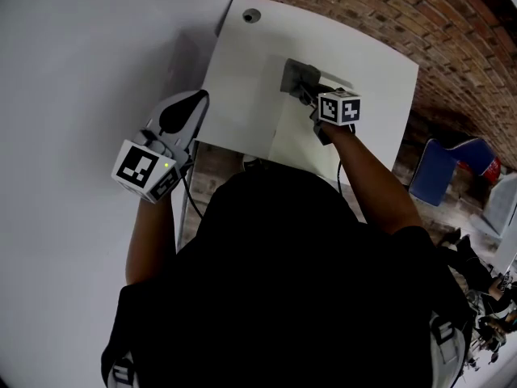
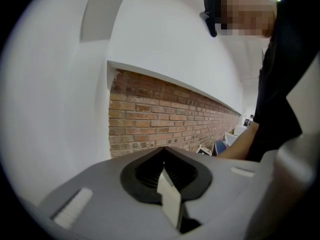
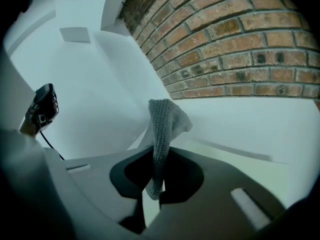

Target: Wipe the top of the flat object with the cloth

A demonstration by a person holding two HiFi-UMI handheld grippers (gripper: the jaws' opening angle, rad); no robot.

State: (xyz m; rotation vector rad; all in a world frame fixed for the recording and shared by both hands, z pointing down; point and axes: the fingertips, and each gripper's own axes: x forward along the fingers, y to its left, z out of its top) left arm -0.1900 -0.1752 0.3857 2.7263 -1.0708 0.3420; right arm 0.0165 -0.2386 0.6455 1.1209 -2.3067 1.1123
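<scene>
On the white bench (image 1: 242,79), the right gripper (image 1: 305,95) has its fingers clenched on a grey cloth (image 1: 295,75). Beside the bench's left edge, the left gripper (image 1: 194,102) hangs, its fingers clenched on nothing.

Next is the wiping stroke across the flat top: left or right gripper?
Right. The right gripper is shut on the grey cloth over the white flat top. The left gripper is shut on nothing, off beyond the top's left edge.
</scene>
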